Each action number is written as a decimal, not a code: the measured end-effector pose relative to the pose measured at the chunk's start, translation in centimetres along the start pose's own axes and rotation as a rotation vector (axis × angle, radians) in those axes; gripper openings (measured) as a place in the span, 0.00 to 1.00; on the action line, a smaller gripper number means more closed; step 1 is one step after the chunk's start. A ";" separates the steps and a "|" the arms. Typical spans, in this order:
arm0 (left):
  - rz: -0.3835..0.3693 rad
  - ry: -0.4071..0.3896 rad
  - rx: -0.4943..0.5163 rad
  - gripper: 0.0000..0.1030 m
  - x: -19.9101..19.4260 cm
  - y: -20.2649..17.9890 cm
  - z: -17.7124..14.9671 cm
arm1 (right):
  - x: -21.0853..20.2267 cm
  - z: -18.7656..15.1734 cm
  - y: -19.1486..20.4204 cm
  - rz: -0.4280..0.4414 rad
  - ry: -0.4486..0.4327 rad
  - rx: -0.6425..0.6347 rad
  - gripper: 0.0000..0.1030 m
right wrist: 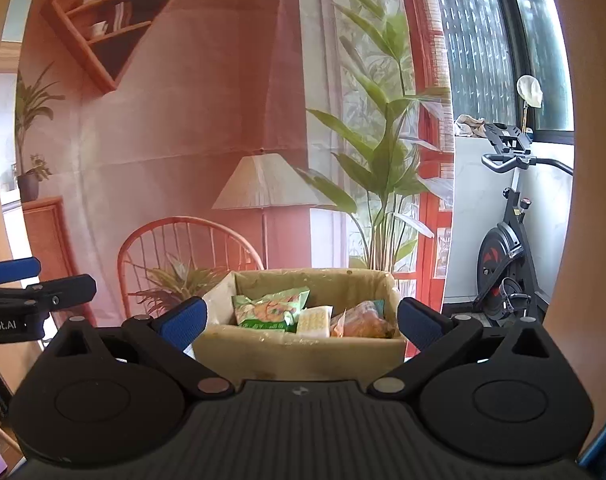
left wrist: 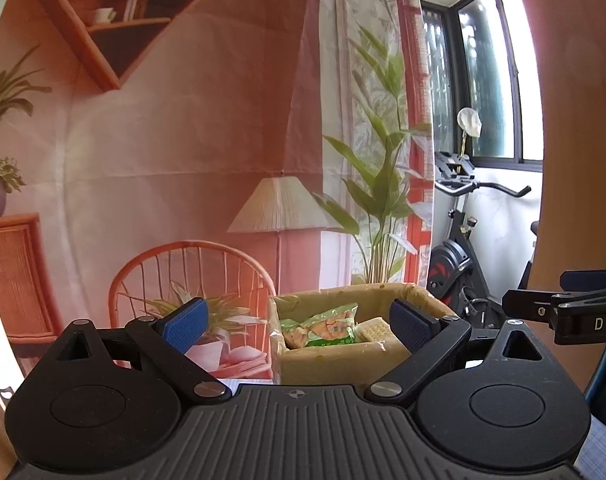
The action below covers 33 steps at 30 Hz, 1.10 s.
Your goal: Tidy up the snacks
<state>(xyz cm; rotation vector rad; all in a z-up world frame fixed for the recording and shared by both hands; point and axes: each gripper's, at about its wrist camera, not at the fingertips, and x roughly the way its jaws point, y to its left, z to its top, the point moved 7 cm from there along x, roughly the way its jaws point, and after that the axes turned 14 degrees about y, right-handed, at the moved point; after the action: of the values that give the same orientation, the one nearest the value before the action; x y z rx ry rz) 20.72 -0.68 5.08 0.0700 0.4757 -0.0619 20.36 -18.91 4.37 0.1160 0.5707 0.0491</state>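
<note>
Both tools stand wide open and empty: left tool (left wrist: pixel 297 320), right tool (right wrist: pixel 301 318). The snacks sit in the cardboard box (right wrist: pixel 299 350) ahead — a green packet (right wrist: pixel 269 308), a pale wafer pack (right wrist: pixel 314 322), an orange bag (right wrist: pixel 363 322). They look light, crinkly and crushable — best pinched gently at a sealed edge.

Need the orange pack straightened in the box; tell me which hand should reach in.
Right. The orange pack shows only in the right wrist view, in the box, just inside the right gripper. The left gripper faces the green pack. Both jaws open, empty.
</note>
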 end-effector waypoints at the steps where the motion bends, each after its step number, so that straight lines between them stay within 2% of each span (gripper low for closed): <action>1: 0.006 -0.005 0.004 0.95 -0.6 0.0 -0.1 | -0.5 -0.1 0.2 -0.004 -0.007 -0.003 1.00; 12: 0.005 -0.037 0.036 0.95 -3.8 -0.5 -0.8 | -4.7 -1.5 1.0 -0.007 -0.046 0.025 1.00; 33: 0.001 -0.012 -0.025 0.95 -4.3 0.3 -1.2 | -5.3 -1.5 0.7 -0.023 -0.046 0.023 1.00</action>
<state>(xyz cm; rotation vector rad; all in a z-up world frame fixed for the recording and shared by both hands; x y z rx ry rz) 16.42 -0.13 6.00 0.0454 0.4643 -0.0555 15.04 -18.48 6.04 0.1330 0.5263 0.0171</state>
